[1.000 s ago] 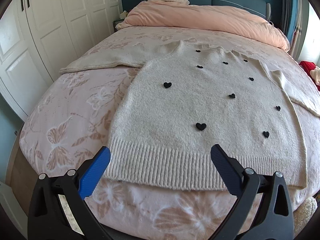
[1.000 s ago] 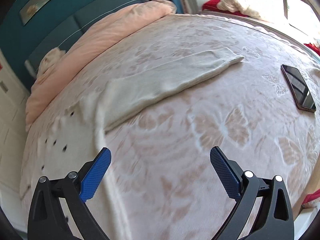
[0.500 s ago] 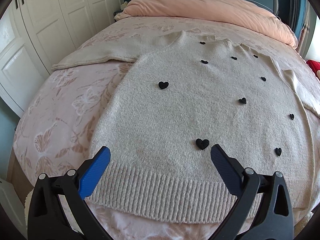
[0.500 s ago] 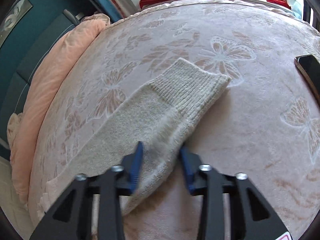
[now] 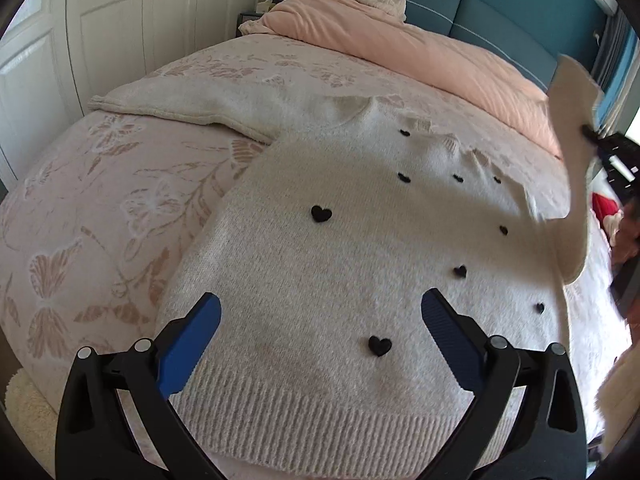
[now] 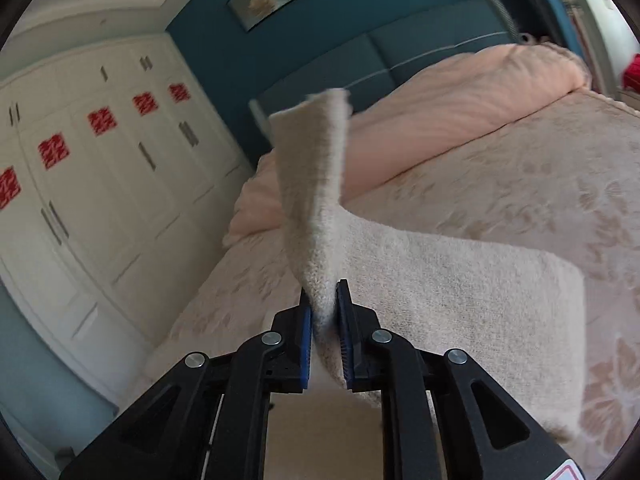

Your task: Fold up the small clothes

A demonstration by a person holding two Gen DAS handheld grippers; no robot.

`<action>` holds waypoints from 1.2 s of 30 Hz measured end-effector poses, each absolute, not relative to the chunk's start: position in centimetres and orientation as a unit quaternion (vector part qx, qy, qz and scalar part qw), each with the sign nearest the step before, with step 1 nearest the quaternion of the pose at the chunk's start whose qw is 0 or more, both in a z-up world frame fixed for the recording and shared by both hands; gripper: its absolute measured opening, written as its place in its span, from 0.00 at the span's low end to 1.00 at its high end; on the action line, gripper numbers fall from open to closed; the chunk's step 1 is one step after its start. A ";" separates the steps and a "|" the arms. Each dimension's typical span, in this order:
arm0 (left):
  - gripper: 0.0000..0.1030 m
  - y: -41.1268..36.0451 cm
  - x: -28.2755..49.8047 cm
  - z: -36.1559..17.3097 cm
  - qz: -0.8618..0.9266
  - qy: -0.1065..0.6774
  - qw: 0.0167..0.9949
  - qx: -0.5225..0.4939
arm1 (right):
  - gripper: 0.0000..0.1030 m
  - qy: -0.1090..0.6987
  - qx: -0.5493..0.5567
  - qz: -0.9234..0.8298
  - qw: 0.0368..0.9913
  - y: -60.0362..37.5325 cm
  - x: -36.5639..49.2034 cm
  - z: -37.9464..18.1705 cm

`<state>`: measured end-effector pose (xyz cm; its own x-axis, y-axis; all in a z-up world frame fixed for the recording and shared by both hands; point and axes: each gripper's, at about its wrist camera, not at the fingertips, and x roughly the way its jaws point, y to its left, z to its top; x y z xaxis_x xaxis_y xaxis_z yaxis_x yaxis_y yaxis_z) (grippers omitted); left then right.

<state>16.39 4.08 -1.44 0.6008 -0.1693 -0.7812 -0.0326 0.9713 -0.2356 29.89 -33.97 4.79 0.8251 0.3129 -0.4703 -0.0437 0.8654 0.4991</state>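
A cream sweater [image 5: 340, 248] with small black hearts lies flat on the bed, its ribbed hem nearest me. My left gripper [image 5: 320, 300] hovers open just above the hem, with nothing between its fingers. The sweater's left sleeve [image 5: 192, 104] lies stretched out to the left. My right gripper [image 6: 323, 290] has the right sleeve [image 6: 316, 200] pinched between its pads; the jaws are opening slightly but still press the knit. The sleeve [image 5: 572, 128] rises off the bed at the right, its cuff standing upright above the gripper.
The bed cover [image 5: 100, 200] is pink with butterflies. A rolled peach duvet [image 5: 420, 52] lies along the teal headboard [image 5: 460, 4]. White wardrobe doors [image 5: 120, 20] stand at the left. Something red [image 5: 604, 204] lies past the bed's right edge.
My right gripper shut on the right sleeve near its cuff and lifted it off the bed, swinging toward the sweater's body. My left gripper moved forward over the hem and stayed open.
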 end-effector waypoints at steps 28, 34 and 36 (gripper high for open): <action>0.06 -3.5 39.9 -0.9 -0.191 0.453 0.800 -0.345 | 0.07 0.289 0.435 -0.080 0.849 -43.4 24.1 -6.6; 0.07 -2.5 40.4 5.4 -0.242 0.344 0.864 -0.276 | 0.05 0.227 0.356 -0.071 0.904 -42.0 23.7 -2.3; 0.07 -2.8 41.7 -0.3 -0.210 0.415 0.849 -0.249 | 0.05 0.345 0.346 -0.102 0.867 -42.2 26.1 -8.0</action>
<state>41.74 -2.77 -0.28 0.5673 -0.5635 -0.6005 0.1500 0.7877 -0.5975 26.15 -42.22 -7.98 0.7412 0.0613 -0.6685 0.4160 0.7397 0.5290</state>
